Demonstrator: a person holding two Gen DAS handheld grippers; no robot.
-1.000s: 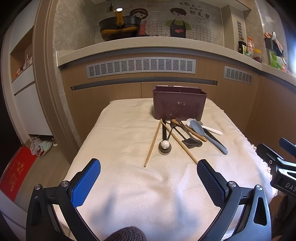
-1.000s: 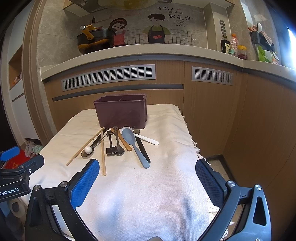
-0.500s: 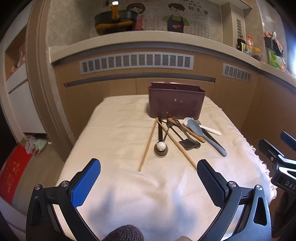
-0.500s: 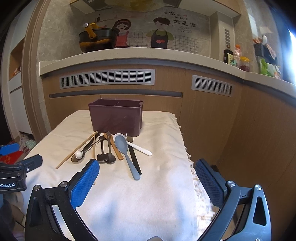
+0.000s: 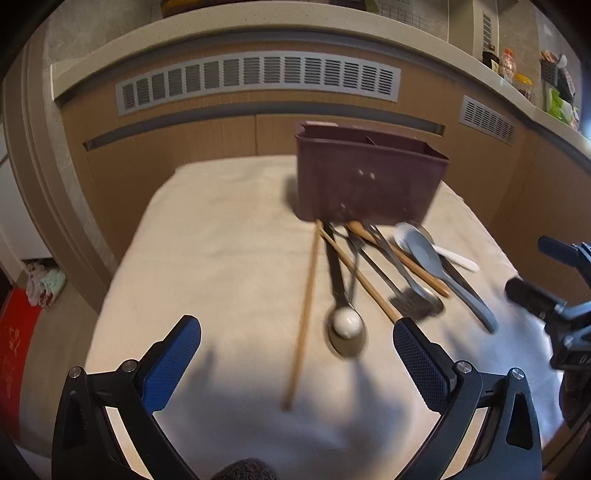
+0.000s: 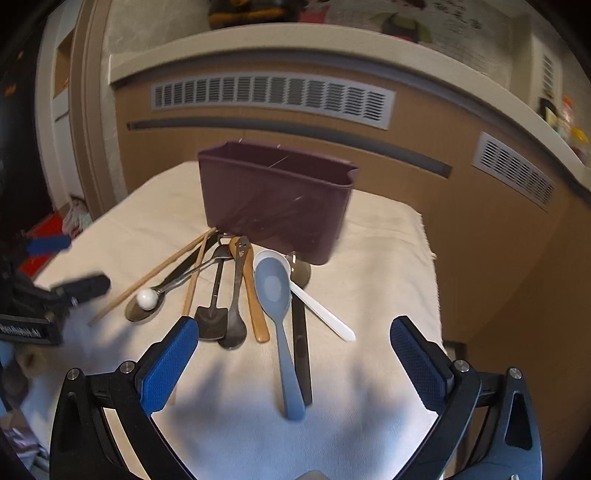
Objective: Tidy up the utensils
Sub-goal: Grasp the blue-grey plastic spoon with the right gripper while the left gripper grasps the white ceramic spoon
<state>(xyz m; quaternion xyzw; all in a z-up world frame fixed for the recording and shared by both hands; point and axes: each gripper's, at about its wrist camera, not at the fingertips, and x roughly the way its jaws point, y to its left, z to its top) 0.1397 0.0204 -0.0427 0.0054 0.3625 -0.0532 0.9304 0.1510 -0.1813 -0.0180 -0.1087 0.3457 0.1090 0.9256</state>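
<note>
While both grippers (image 5: 297,334) (image 6: 293,334) gape empty, we see utensils (image 6: 236,295) fanned just ahead, touching the bin (image 6: 275,199).

Utensils (image 6: 258,295) fanned on cloth (image 6: 388,240), just before holder (image 6: 275,199).

A table with a cream cloth (image 5: 221,240) stood in front of a brown wooden counter wall (image 5: 177,162). Grey vents (image 5: 258,79) sat high on that wall, under a pale stone top (image 5: 258,29). Left of the table, a red mat (image 5: 14,350) lay on the floor.
</note>
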